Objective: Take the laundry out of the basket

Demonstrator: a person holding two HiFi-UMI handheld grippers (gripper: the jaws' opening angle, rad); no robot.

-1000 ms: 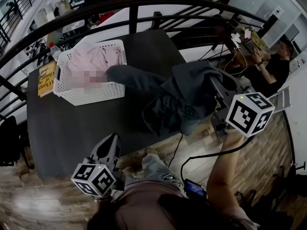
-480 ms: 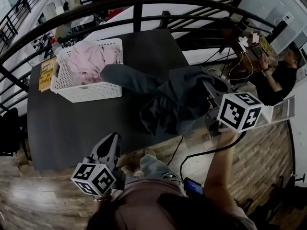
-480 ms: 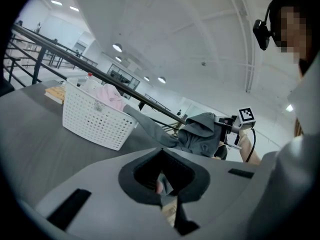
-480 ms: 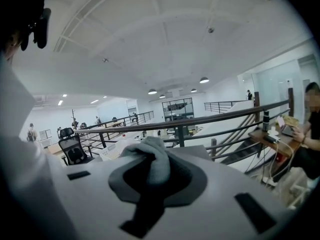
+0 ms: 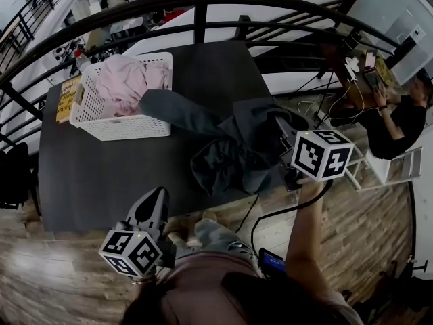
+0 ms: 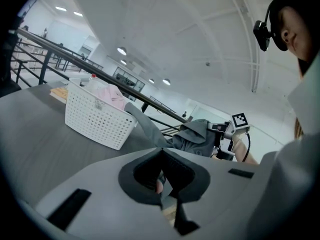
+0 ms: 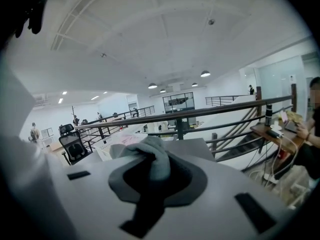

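A white perforated basket (image 5: 125,126) stands at the far left of the dark table (image 5: 101,181), with pink laundry (image 5: 128,80) heaped inside. A grey garment (image 5: 230,144) stretches from the basket's right rim across the table to my right gripper (image 5: 281,133), which is shut on a fold of it (image 7: 154,160). The garment's lower part lies bunched on the table near the front edge. My left gripper (image 5: 154,200) hangs below the table's front edge, shut with nothing in it. From the left gripper view the basket (image 6: 97,124) and the grey garment (image 6: 195,136) lie ahead.
A yellow book (image 5: 66,99) lies left of the basket. A black railing (image 5: 203,12) runs behind the table. A person sits at a desk at the right (image 5: 399,120). A cable (image 5: 270,215) trails over the wood floor by the table's front right corner.
My right gripper has moved left and nearer with the grey garment in it, and the cloth has bunched lower on the table. The left gripper has stayed put.
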